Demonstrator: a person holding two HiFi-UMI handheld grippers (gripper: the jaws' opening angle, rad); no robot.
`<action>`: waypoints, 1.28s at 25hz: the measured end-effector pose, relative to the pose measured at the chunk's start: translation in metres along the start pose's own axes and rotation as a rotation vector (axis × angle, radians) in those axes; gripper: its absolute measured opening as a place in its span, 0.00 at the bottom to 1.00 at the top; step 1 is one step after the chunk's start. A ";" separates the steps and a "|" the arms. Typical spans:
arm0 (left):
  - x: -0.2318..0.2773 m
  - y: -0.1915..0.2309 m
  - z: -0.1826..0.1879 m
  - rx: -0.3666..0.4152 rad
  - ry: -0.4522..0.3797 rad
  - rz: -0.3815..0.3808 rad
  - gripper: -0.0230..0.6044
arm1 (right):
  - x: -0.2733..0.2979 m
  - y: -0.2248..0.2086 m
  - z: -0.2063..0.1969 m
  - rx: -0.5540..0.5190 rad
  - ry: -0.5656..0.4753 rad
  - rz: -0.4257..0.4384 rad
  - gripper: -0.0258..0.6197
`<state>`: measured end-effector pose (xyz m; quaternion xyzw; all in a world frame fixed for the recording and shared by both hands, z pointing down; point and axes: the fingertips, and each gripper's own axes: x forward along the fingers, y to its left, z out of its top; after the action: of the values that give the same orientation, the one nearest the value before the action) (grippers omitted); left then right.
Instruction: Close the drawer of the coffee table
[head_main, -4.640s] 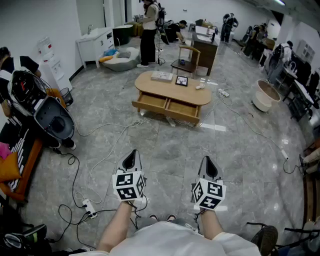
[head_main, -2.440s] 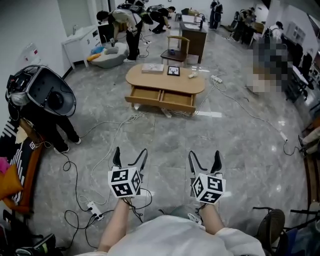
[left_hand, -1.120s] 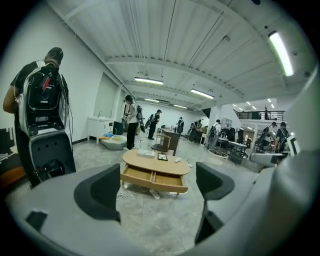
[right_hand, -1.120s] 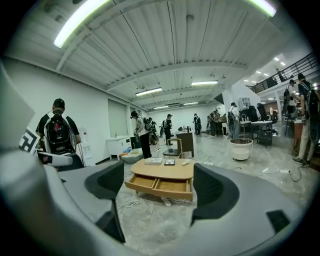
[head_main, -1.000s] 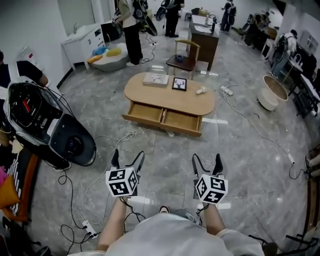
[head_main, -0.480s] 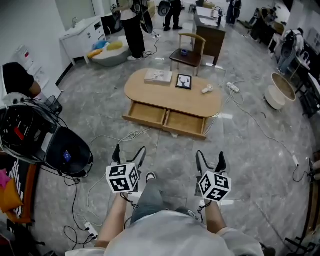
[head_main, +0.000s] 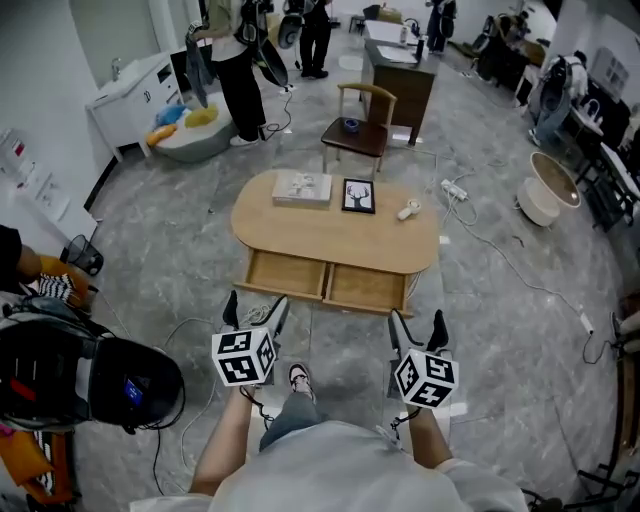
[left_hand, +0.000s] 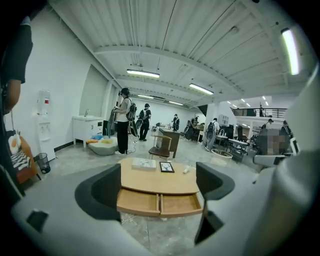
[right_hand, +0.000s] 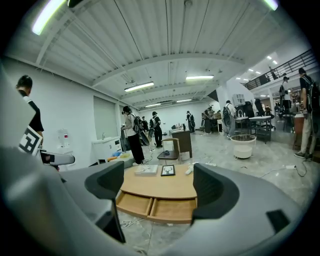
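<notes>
Facing the oval coffee table (head_main: 335, 240) from a few steps back, a person holds two grippers out over the grey marble floor, neither touching anything. Two drawers stand pulled out side by side under the table's near edge: the left drawer (head_main: 287, 275) and the right drawer (head_main: 365, 288), both seemingly bare inside. The task names only one, so shutting the wrong one, or leaving the other out, looks like the first risk.

The left gripper (head_main: 255, 305) and the right gripper (head_main: 417, 322) each show jaws spread wide with nothing between them but the distant table. Going in like that, a jaw tip could drop over a drawer's front lip and snag instead of pushing flat. A shove near one corner of a drawer front could skew it on its runners and jam it partway.

A hard push could also jolt the table, which seems light. A book (head_main: 303, 188) lies near the far left edge of the top. A framed picture (head_main: 358, 195) lies just beside it at the far edge's middle. A small white object (head_main: 407, 210), too small to identify, sits toward the right end and might roll.

Loose white cable (right_hand: 125, 221) lies coiled on the floor by the table's near left corner, a likely trip hazard.
</notes>
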<state>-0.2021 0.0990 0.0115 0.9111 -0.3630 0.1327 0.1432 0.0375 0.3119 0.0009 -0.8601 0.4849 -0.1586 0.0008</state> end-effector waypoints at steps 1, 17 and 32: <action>0.015 0.005 0.007 0.001 0.002 -0.008 0.78 | 0.014 0.002 0.004 0.005 0.002 -0.008 0.72; 0.168 0.086 0.071 0.056 0.077 -0.072 0.78 | 0.181 0.042 0.037 0.031 0.038 -0.085 0.72; 0.239 0.062 0.057 0.036 0.163 -0.077 0.78 | 0.240 0.002 0.037 0.032 0.086 -0.094 0.71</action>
<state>-0.0702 -0.1138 0.0523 0.9130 -0.3125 0.2073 0.1607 0.1605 0.1049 0.0307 -0.8740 0.4412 -0.2030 -0.0139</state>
